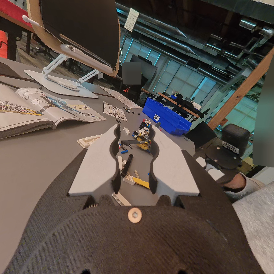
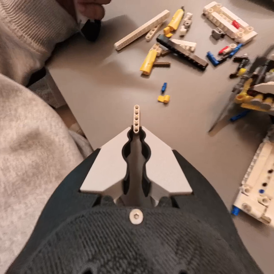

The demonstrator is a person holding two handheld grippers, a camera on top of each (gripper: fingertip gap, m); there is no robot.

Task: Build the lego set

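Observation:
My right gripper (image 2: 136,128) is shut on a thin white lego beam with holes (image 2: 136,117), which sticks out past the fingertips above the grey table. My left gripper (image 1: 134,129) is open and empty, held above loose parts: a black beam (image 1: 127,165), a yellow panel (image 1: 141,182), white pieces (image 1: 129,178) and a blue pin (image 1: 124,151). The partly built yellow, black and white model (image 1: 143,136) stands just beyond the left fingertips; it is blurred at the right edge of the right wrist view (image 2: 255,92). The right gripper's body (image 1: 225,154) shows at the right of the left wrist view.
An open instruction booklet (image 1: 44,109) lies at left, a tablet on a stand (image 1: 71,83) behind it, a blue bin (image 1: 166,117) at the far right. Loose white (image 2: 142,29), yellow (image 2: 149,61) and black (image 2: 182,53) beams lie ahead. A white built section (image 2: 258,185) is at right. A sleeve (image 2: 29,133) covers the left. One gripper's finger ends stand about 20 centimetres off the other's. To the white built section (image 2: 258,185): right tips about 15 centimetres, left tips about 25 centimetres.

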